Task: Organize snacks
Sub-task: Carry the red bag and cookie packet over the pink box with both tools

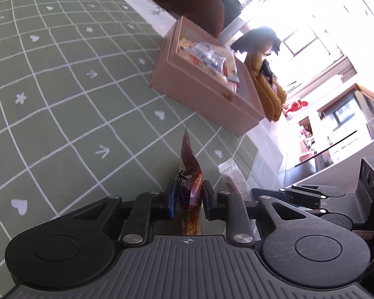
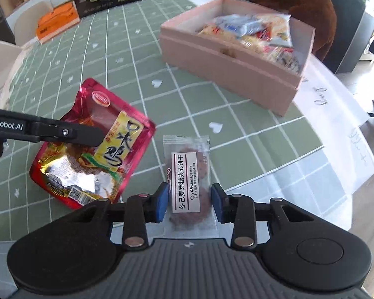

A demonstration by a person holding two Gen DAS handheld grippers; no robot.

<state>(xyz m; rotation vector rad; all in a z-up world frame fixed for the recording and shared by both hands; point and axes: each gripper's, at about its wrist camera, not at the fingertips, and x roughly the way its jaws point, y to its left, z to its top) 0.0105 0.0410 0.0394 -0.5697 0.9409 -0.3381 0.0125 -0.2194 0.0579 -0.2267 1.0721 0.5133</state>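
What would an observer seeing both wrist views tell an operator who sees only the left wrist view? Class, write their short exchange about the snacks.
Operator: The pouch in my fingers is edge-on. What is on its face?
Observer: The red pouch carries a yellow label with black characters.
Operator: Where is the other gripper?
Observer: The right gripper is open, with a pad on either side of the biscuit packet.

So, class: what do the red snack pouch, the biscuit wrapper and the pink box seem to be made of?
Red snack pouch: glossy metallised foil, with mirror-like glare and crinkles. Biscuit wrapper: thin plastic film, partly clear, the biscuit showing through. Pink box: matt cardboard, probably, with flat dull walls and crisp edges.
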